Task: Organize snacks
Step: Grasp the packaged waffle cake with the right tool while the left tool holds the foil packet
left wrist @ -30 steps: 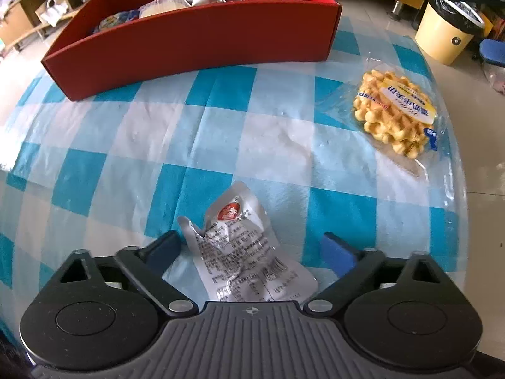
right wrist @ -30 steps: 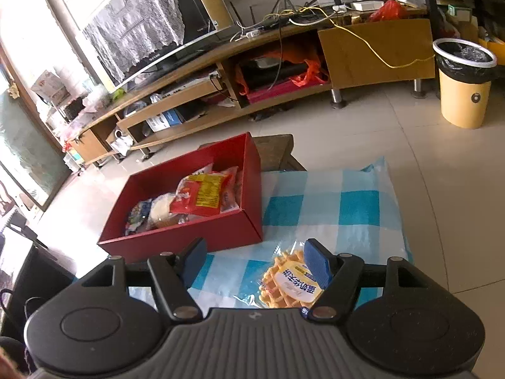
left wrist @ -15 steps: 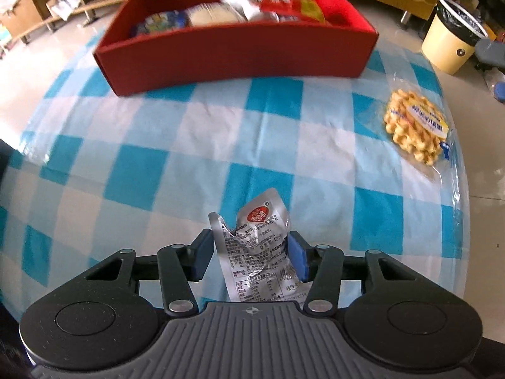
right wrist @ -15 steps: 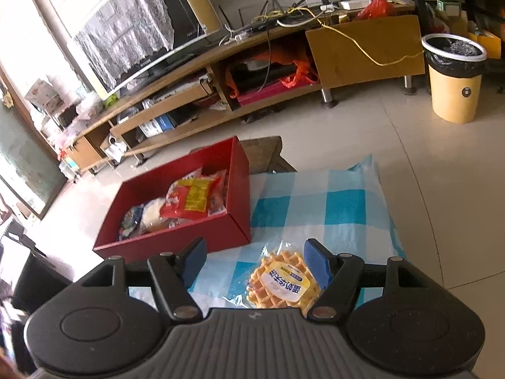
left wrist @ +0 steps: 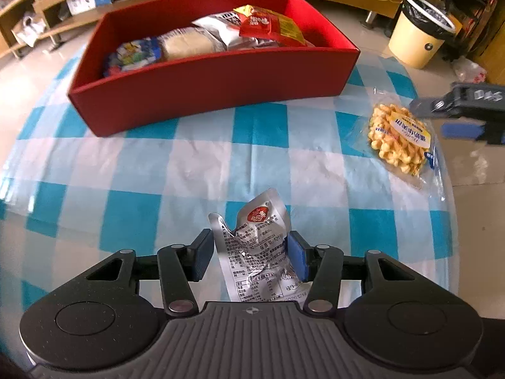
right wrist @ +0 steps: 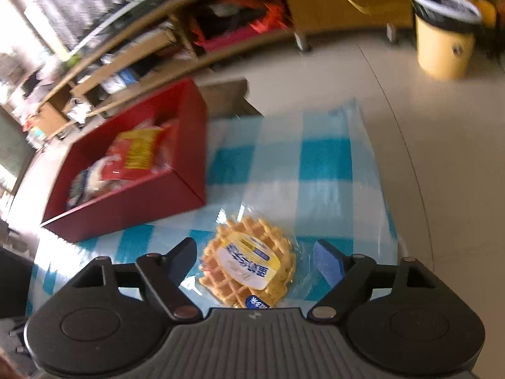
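Left wrist view: the red box (left wrist: 214, 85) sits at 11 to 12 o'clock on the checked cloth (left wrist: 132, 164), snack packs inside it. The left gripper (left wrist: 251, 254) at 6 o'clock has its jaws clamped on a crumpled silver pouch (left wrist: 257, 249), which stands up between the blue pads. The wrapped waffle (left wrist: 399, 139) lies on the cloth at 2 o'clock, with the right gripper (left wrist: 464, 120) just beside it at 3 o'clock. Right wrist view: the box (right wrist: 126, 202) is at 10 o'clock; the right gripper (right wrist: 254, 260) holds its jaws wide apart on either side of the waffle (right wrist: 249, 260), not touching it; a yellow bin (right wrist: 445, 41) stands at 2 o'clock.
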